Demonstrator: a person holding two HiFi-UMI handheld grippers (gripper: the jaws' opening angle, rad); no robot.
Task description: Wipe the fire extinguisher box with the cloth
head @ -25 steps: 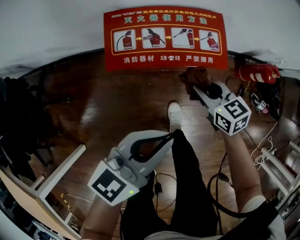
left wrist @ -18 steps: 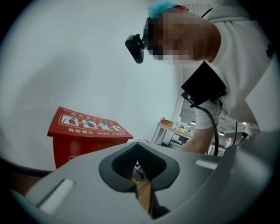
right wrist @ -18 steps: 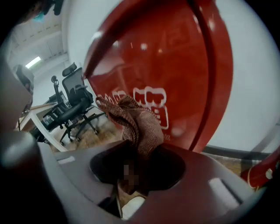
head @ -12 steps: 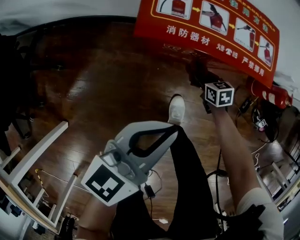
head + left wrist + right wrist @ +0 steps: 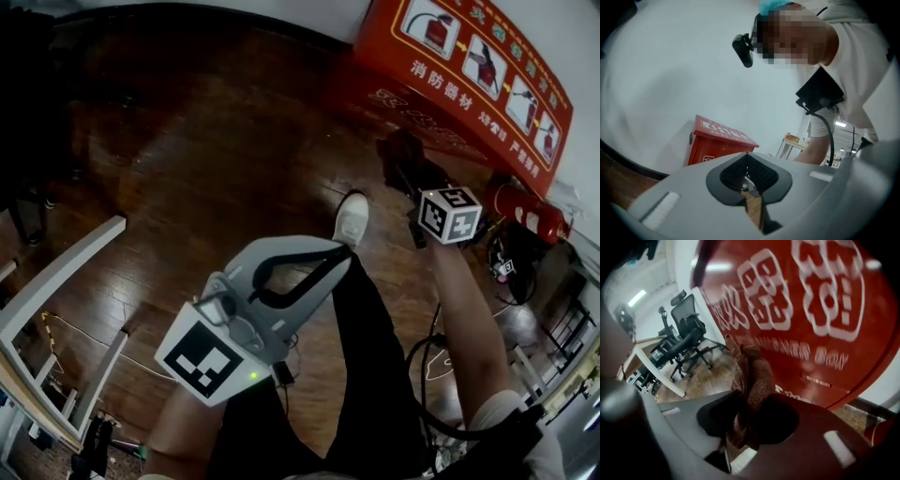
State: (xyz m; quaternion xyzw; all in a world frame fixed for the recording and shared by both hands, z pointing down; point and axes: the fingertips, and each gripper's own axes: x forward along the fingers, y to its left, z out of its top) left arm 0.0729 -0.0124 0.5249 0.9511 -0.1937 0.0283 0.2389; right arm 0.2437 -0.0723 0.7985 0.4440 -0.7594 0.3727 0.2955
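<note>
**Q:** What does each gripper hold, and why is it placed so?

**A:** My right gripper (image 5: 410,173), centre right of the head view, has its jaws closed on the bunched brown cloth (image 5: 751,373). The cloth stands up out of the jaws toward the red fire extinguisher box (image 5: 450,66) at upper right. I judge that it is presented close to the box's front, near the lower edge, ready for a wiping pass. I cannot confirm that it touches. My left gripper (image 5: 323,267), lower centre, has its jaws together on nothing. I judge that it is parked clear of the wiping side.

**Q:** And the surface and room?

**A:** There is no worktop. The box stands on a dark, glossy wooden floor (image 5: 187,159) against a white wall (image 5: 670,84). A red fire extinguisher (image 5: 525,211) sits near the box at the right edge. Office chairs (image 5: 689,336) show at the left of the right gripper view.
</note>
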